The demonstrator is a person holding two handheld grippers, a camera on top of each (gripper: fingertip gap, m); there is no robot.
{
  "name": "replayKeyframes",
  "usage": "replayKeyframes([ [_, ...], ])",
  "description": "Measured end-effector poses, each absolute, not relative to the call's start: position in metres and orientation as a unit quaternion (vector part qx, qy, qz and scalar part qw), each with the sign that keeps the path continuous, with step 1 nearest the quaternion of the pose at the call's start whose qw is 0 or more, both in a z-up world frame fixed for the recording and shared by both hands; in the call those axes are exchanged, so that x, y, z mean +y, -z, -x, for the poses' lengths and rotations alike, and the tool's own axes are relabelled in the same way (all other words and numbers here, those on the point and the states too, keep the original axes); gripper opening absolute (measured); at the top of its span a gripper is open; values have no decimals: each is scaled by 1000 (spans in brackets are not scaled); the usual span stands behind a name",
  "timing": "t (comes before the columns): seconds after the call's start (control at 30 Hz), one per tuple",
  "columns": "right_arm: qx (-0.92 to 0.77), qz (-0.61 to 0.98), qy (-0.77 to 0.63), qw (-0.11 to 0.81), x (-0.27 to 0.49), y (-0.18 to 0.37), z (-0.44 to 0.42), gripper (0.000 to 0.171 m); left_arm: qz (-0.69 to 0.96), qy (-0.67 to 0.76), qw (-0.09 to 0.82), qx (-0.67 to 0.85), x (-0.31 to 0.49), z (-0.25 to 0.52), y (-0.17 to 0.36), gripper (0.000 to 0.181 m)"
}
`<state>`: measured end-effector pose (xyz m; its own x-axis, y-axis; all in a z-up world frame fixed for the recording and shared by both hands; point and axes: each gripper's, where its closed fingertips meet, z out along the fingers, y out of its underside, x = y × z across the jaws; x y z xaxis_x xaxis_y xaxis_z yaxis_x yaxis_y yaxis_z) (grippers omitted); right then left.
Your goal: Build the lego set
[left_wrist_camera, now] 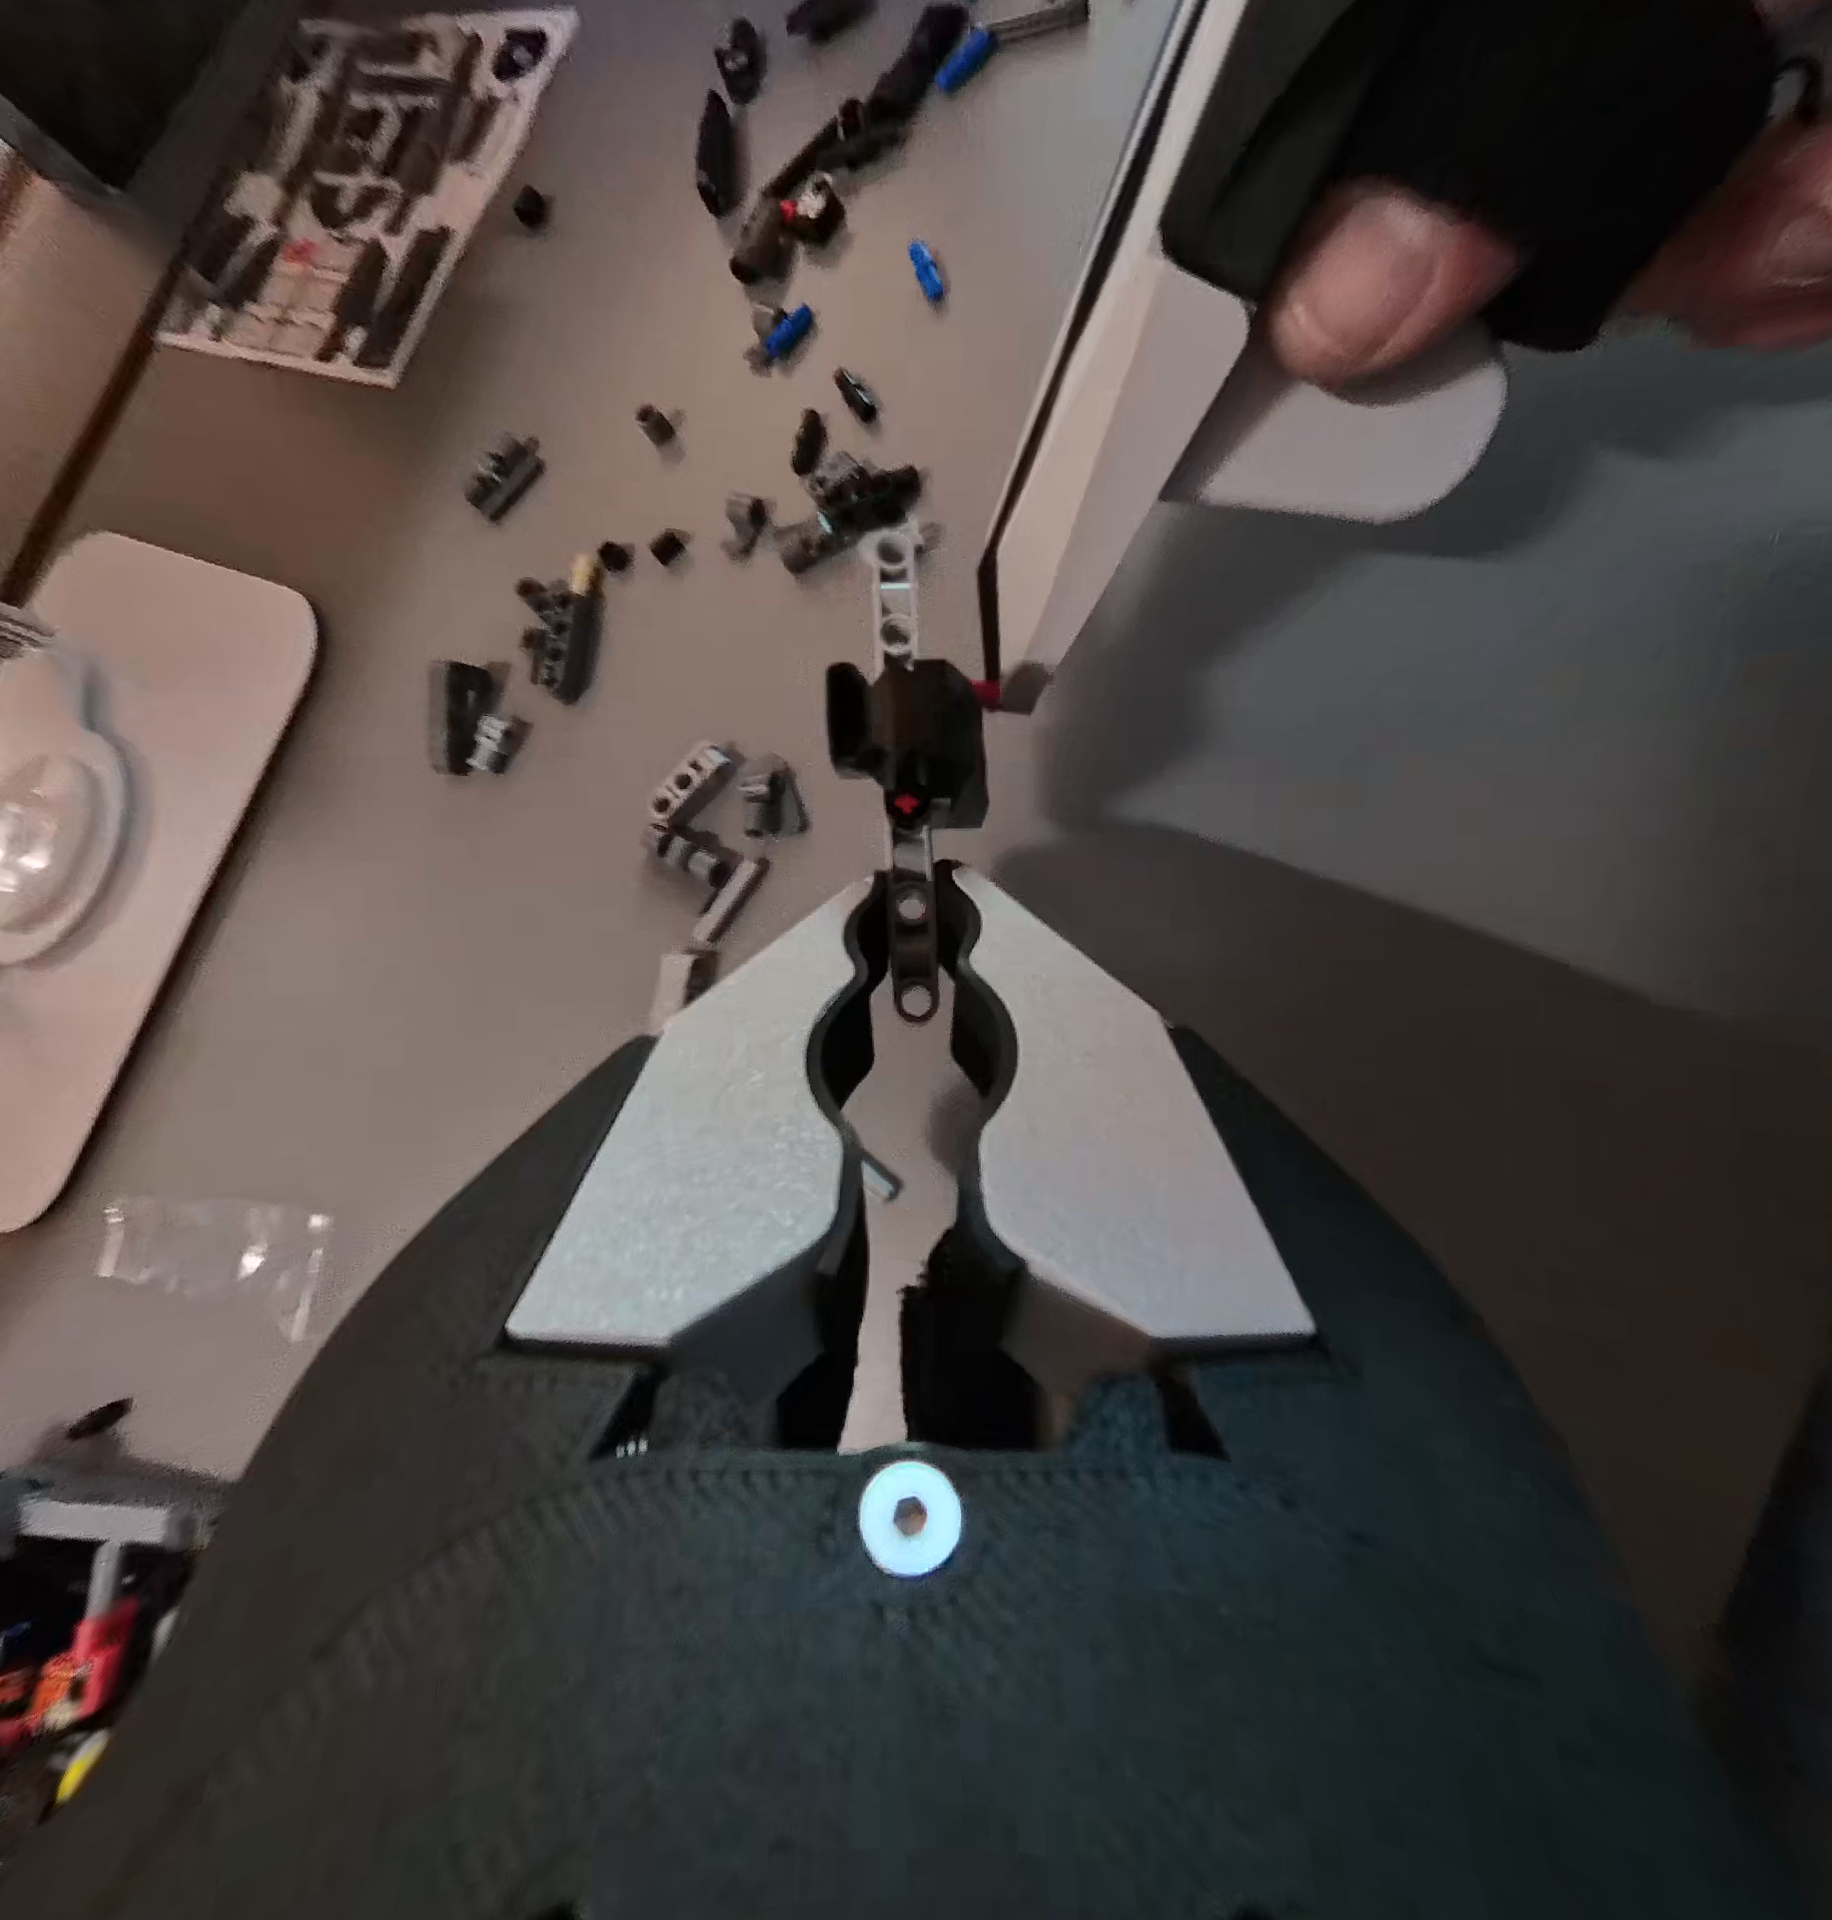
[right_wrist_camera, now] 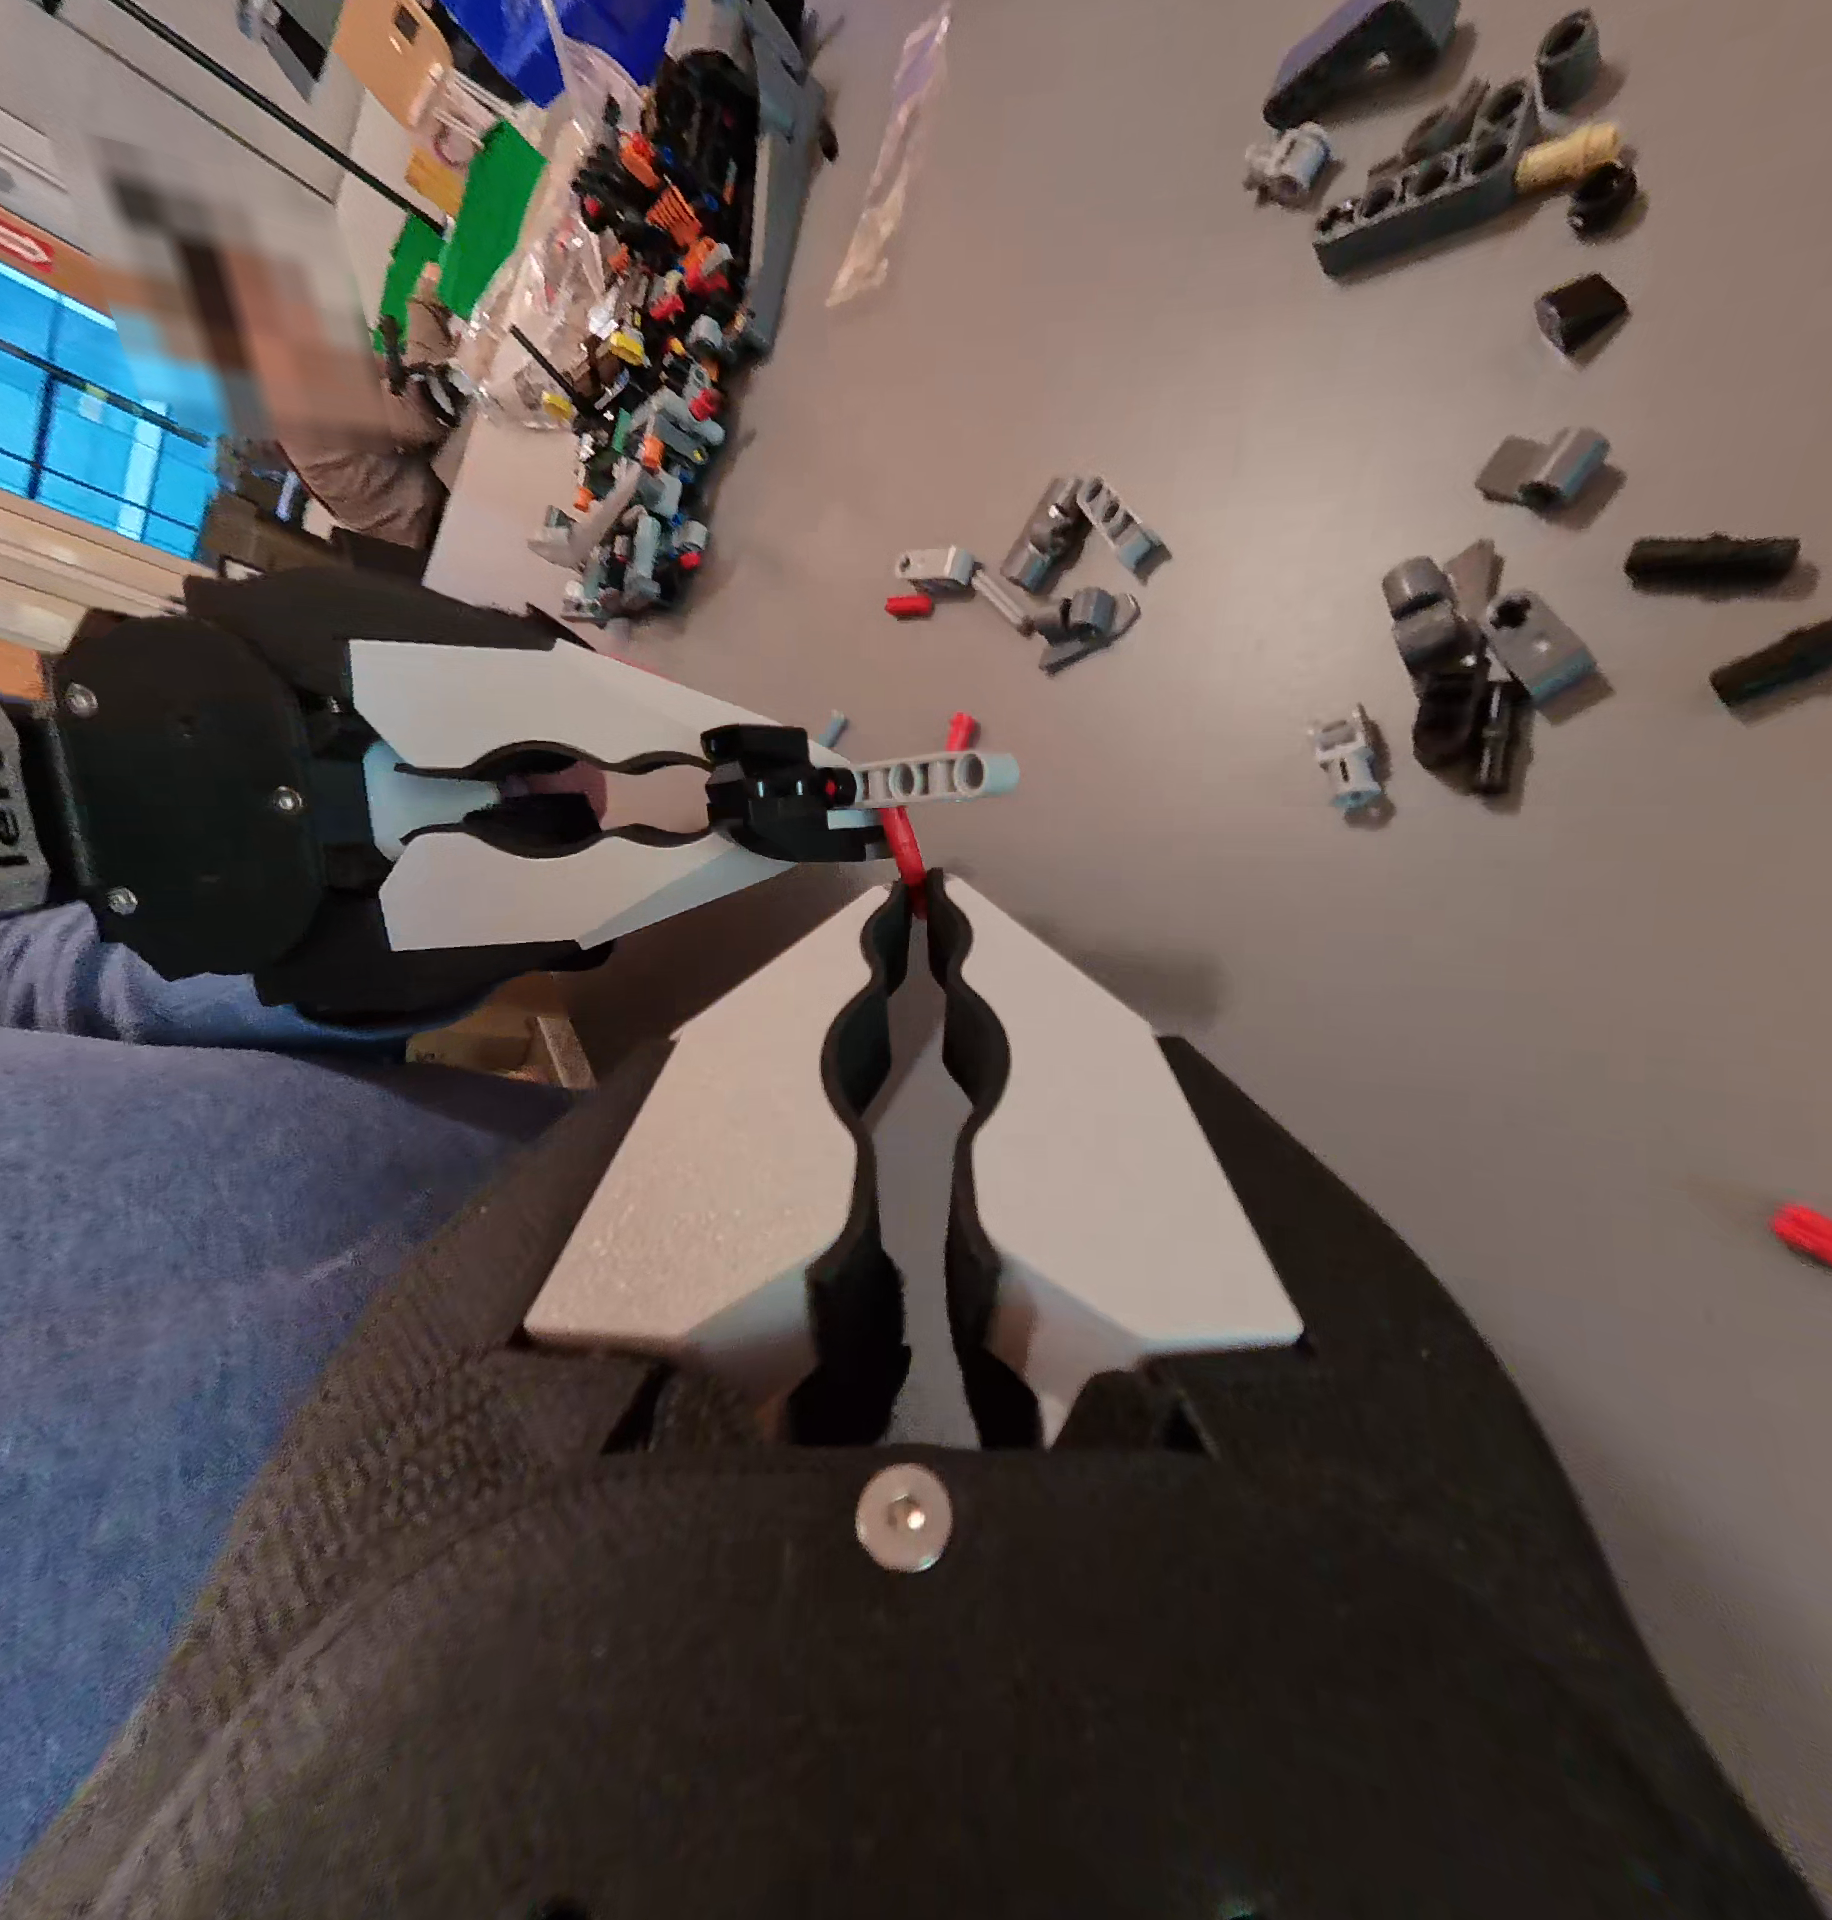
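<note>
Right wrist view: right gripper clamped on red axle, tip at black sub-assembly, which left gripper pinches by its black beam above table. Risk: off-axis push twists axle from thin grip, or pivots sub-assembly.

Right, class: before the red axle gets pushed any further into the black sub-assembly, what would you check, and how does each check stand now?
1. Left gripper clamped on the black sub-assembly: ok.
2. Right gripper pinching the red axle: ok.
3. Axle tip meets the sub-assembly's side: ok.
4. Axle lined up with its hole: cannot tell, the hole is hidden.
5. Light grey beam free of both grippers: ok.
6. Loose pieces out of the way on the table: ok.
</note>
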<state>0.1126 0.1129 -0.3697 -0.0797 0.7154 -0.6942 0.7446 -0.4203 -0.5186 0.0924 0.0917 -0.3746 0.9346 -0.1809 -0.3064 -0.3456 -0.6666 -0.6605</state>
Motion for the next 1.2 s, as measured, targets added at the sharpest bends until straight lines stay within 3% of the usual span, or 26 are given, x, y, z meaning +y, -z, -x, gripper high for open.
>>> replayKeyframes([
  [0.47, 561, -693, 452, 9, 122, 390, -133, 0, 927, -36, 352, 125, 92, -106, 400, 14],
  [0.77, 694, -585, 413, -72, 111, 345, -136, 0, 856, -97, 439, 254, 106, -124, 333, 29],
  [1.0, 735, -555, 390, -26, 101, 337, -143, 0, 805, -148, 419, 393, 107, -138, 336, 15],
  [1.2, 722, -556, 412, 10, 100, 334, -144, 0, 798, -157, 413, 410, 106, -138, 338, 4],
])
